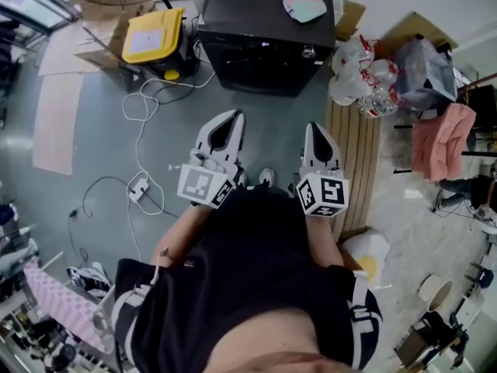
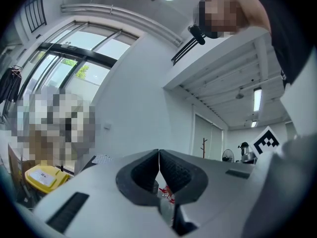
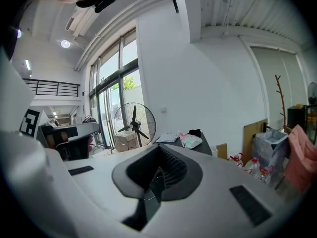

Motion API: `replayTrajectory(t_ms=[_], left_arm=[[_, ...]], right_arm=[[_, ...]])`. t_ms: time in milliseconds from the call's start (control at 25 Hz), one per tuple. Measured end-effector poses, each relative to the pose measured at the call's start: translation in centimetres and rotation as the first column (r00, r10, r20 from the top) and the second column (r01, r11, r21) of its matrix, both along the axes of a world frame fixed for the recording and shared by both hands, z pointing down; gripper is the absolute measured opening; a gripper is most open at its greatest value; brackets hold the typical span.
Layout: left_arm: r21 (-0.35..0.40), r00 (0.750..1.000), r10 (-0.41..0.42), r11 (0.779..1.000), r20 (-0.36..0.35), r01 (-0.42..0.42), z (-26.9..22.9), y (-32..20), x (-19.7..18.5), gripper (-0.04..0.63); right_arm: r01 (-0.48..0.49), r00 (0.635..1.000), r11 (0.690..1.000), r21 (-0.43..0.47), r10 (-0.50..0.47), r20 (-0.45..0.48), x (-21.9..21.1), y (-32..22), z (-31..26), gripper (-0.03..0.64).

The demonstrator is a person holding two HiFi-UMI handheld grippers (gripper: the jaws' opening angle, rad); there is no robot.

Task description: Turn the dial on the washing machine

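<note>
The black washing machine (image 1: 264,41) stands on the floor ahead of me, with a small silvery dial (image 1: 309,51) on its front panel at the right and a pale cloth (image 1: 301,0) lying on its lid. My left gripper (image 1: 230,119) and right gripper (image 1: 318,129) are held close to my body, well short of the machine and pointing toward it. Each one is shut with nothing between its pads, as the left gripper (image 2: 158,155) and right gripper (image 3: 158,151) views show. The machine's top (image 3: 200,147) peeks over the right gripper's jaws.
A yellow-lidded box (image 1: 153,36) sits left of the machine, and a white cable (image 1: 140,123) with a power strip trails across the floor. Water bottles (image 1: 365,76), a slatted wooden board (image 1: 361,154) and a pink cloth (image 1: 443,142) lie to the right. A standing fan (image 3: 132,124) stands near the windows.
</note>
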State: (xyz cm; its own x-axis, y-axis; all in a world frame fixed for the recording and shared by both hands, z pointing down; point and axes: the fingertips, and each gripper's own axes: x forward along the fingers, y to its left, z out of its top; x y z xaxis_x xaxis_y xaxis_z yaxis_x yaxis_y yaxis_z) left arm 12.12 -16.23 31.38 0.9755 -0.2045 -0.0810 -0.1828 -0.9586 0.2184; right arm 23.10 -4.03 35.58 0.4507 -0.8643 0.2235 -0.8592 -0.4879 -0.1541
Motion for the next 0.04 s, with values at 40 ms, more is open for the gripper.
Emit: replayTrajectory(t_ms=[40], left_arm=[[0.001, 1.000, -0.001, 1.000, -0.001, 0.001, -0.04, 0.03, 0.07, 0.023]], right_arm=[[0.002, 1.000, 1.000, -0.001, -0.002, 0.000, 0.06, -0.01, 0.00, 0.025]])
